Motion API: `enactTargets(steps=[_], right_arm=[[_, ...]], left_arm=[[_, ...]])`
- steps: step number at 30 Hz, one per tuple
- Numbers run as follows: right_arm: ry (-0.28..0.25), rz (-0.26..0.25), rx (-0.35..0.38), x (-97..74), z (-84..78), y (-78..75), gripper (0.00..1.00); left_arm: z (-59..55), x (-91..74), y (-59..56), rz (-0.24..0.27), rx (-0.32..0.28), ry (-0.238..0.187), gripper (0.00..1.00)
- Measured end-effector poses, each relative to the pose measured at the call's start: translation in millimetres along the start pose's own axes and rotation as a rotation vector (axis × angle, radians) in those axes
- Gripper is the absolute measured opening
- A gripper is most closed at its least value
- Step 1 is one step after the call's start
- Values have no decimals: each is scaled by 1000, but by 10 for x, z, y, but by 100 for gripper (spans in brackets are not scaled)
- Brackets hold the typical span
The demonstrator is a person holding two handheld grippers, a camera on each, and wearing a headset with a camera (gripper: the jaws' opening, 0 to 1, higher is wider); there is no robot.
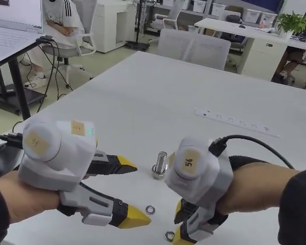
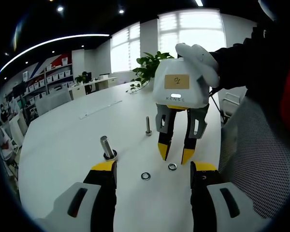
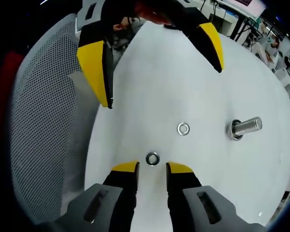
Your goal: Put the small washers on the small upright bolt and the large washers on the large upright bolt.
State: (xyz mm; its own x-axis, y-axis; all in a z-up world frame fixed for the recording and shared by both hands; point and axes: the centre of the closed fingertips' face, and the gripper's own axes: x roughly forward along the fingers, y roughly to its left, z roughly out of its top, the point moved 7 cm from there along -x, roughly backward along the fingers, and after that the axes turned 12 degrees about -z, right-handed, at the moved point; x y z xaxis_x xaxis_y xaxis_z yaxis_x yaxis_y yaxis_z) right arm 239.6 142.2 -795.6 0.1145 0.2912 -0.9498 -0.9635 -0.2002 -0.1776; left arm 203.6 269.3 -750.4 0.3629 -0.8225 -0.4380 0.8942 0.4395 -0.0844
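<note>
Two loose washers lie flat on the white worktop (image 1: 143, 102), both on my side of the large upright bolt (image 1: 160, 164). The first washer (image 1: 150, 209) lies near the bolt's foot. The second washer (image 3: 152, 158) lies a little farther from the bolt, right at the tips of my right gripper (image 3: 152, 168). Its jaws point down at the worktop with a narrow gap and hold nothing. My left gripper (image 2: 153, 169) sits left of the bolt, jaws spread wide and empty, with the first washer just off their tips. The small upright bolt (image 2: 148, 125) stands beyond the large one, well apart from it. A white power strip (image 1: 237, 122) lies farther off still.
</note>
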Motion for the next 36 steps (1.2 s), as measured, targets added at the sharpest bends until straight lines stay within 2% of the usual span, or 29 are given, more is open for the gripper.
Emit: enactTargets(steps=[12,27,36], right_arm=[[11,15,-27,104,46,27,23],[24,-17,-71,101,55,29,21],[19,-23,-69,99,37,50,17]], left_arm=[[-16,-27,-5,4,-4,-4,61],[-26,-33,-19,5,-6,-7,60],[-21,-35,-14,9,-5,-12,60]])
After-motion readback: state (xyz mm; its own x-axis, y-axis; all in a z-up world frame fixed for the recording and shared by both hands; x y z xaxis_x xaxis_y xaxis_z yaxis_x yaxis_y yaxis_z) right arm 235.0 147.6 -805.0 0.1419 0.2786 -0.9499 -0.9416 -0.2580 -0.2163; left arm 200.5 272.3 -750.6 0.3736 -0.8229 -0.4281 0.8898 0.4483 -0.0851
